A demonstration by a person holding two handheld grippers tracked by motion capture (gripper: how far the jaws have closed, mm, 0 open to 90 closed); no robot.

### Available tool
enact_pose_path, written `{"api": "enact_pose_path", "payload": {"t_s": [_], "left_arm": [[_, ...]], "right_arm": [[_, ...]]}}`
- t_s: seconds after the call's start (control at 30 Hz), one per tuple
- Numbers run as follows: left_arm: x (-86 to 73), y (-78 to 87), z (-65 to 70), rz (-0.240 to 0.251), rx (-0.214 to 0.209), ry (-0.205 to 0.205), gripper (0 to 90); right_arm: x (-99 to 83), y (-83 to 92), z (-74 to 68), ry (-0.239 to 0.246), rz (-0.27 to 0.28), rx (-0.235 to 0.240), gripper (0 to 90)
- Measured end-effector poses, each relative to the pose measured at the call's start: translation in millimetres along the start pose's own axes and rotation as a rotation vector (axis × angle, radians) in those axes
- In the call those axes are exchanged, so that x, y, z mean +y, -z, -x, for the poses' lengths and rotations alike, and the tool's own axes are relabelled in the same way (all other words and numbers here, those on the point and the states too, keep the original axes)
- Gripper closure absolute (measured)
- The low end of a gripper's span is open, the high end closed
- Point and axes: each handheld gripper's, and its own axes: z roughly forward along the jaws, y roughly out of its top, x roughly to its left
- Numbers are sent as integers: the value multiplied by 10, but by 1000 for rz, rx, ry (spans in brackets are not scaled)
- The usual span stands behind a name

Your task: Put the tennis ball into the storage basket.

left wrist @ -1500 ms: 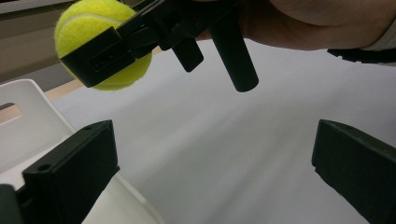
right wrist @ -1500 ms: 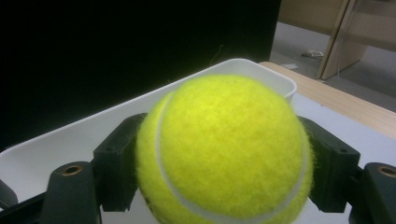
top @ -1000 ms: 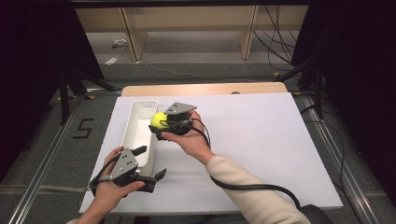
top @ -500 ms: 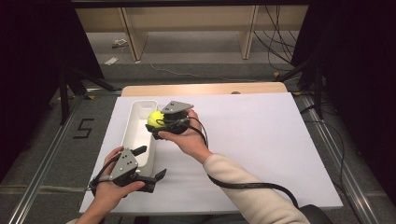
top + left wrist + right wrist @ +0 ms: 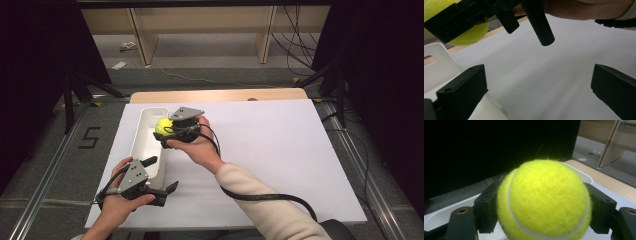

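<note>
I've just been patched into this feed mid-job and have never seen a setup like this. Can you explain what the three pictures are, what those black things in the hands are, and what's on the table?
There is no robot arm here. A person at a table holds a hand-operated two-jaw gripper in each hand. The high view comes from a fixed camera above, looking down on the white table sheet. The other two pictures come from small cameras riding on the grippers, looking along their own black jaws.

On the sheet lies a long white tray. The right gripper is shut on a yellow tennis ball and holds it above the tray. The right gripper view shows the ball close up, clamped between the two jaws.

The left gripper is at the tray's near end with its jaws apart, holding nothing. Its view shows the ball from below, in the other gripper.
</note>
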Motion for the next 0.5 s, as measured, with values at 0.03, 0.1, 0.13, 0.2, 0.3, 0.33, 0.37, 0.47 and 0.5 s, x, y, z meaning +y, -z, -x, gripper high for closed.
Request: {"api": "enact_pose_path", "payload": {"t_s": [0.03,0.1,0.13,0.2,0.3,0.33,0.37,0.47,0.5], "left_arm": [[0,0,-1,0,0,0,0],[-1,2,-3,-1,1,-1,0],[-1,2,-2,-1,2,-1,0],[0,1,0,0,0,-1,0],[-1,2,0,0,1,-1,0],[-2,1,-1,-1,1,-1,0],[-3,1,-2,-1,1,-1,0],[-3,0,1,-2,-1,-2,0],[-3,-1,1,-2,-2,-2,0]], "right_arm": [[3,-4,0,3,1,1,260],[5,-12,-6,1,3,1,259],[6,-15,-9,1,1,1,260],[8,-22,-14,1,-1,3,259],[9,-36,-22,5,-1,5,259],[11,-39,-25,5,-5,6,259],[13,-43,-30,2,-4,6,259],[24,-54,-34,5,-3,8,260],[29,-57,-37,4,-3,8,260]]}}
